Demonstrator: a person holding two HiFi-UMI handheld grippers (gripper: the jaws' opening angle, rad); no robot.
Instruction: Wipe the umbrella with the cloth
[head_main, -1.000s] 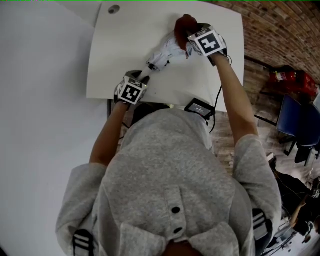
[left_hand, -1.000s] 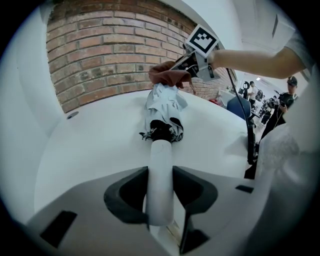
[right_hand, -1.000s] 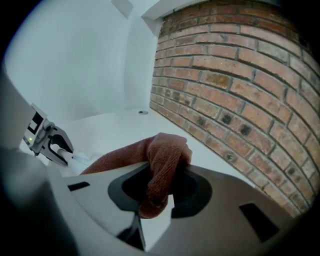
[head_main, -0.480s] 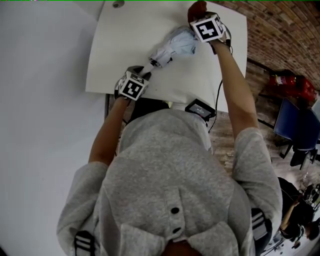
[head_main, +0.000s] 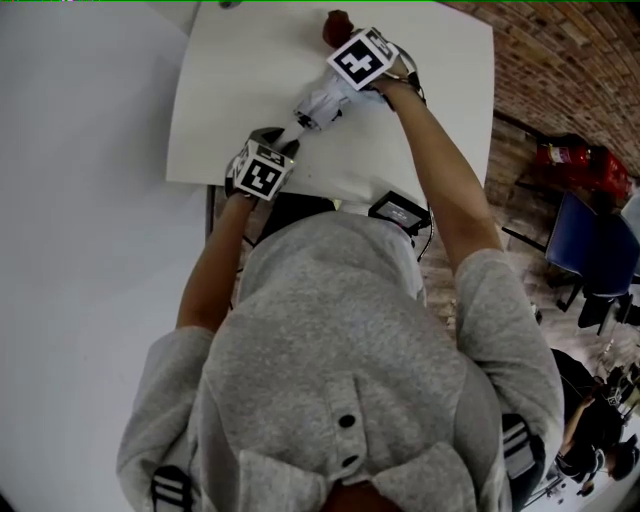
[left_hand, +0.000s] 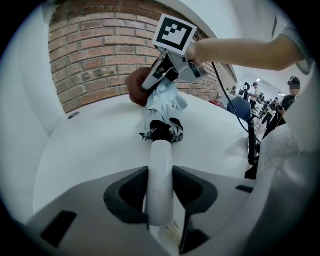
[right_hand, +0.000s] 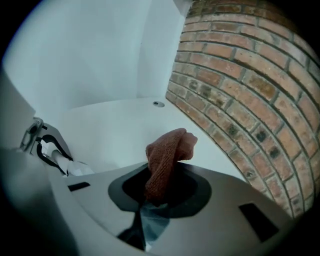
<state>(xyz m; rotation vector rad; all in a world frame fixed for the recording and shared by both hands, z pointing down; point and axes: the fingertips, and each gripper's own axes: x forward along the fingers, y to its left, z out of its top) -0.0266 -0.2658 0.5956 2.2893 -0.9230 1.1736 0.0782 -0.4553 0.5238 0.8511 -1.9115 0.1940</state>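
Two grips active: the left gripper, nearest, has its jaws fairly wide but clamped on the white handle of the umbrella. It lies folded flat on the white table, long axis running from the handle away and to the right, canopy end pointing toward the brick wall. The right gripper sits over the canopy's far part, jaws clenched on the reddish-brown cloth, whose free end sticks out past them.
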